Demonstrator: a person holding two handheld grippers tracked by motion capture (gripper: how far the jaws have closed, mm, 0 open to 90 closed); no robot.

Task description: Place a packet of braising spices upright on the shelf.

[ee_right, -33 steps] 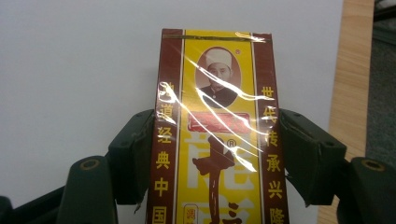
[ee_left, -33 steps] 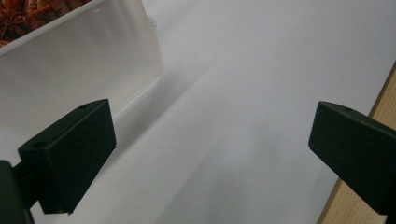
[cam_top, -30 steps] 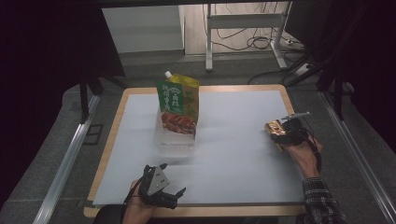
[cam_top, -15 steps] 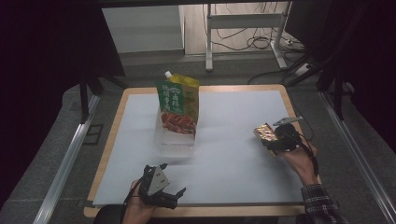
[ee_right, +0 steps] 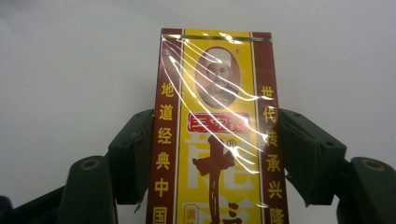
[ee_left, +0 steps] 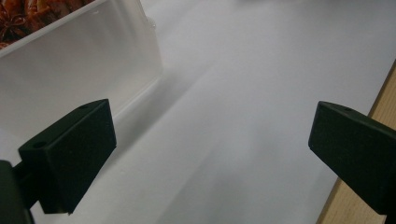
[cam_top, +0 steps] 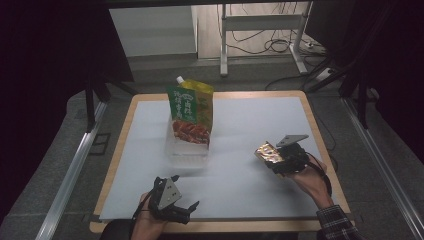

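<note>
Right gripper (cam_top: 278,161): seen at 4 o'clock on the white mat (cam_top: 250,145); its jaws are clamped on the long sides of a yellow-and-maroon box (ee_right: 215,140), which is held above the mat, well inside its right edge.
Left gripper (cam_top: 182,207): placed at 7 o'clock by the mat's near edge; its jaws are spread wide with nothing between them.
Clear container (cam_top: 186,149): set at the mat's centre-left; a green spouted pouch (cam_top: 191,112) is stood upright in it.
Open room: bare mat is seen between the container and the box, and across the far right quarter.
Edges: the mat is bordered by a wooden table rim (cam_top: 320,135).
Surroundings: grey floor, metal rails at both sides, and a white table frame with cables at 12 o'clock.
</note>
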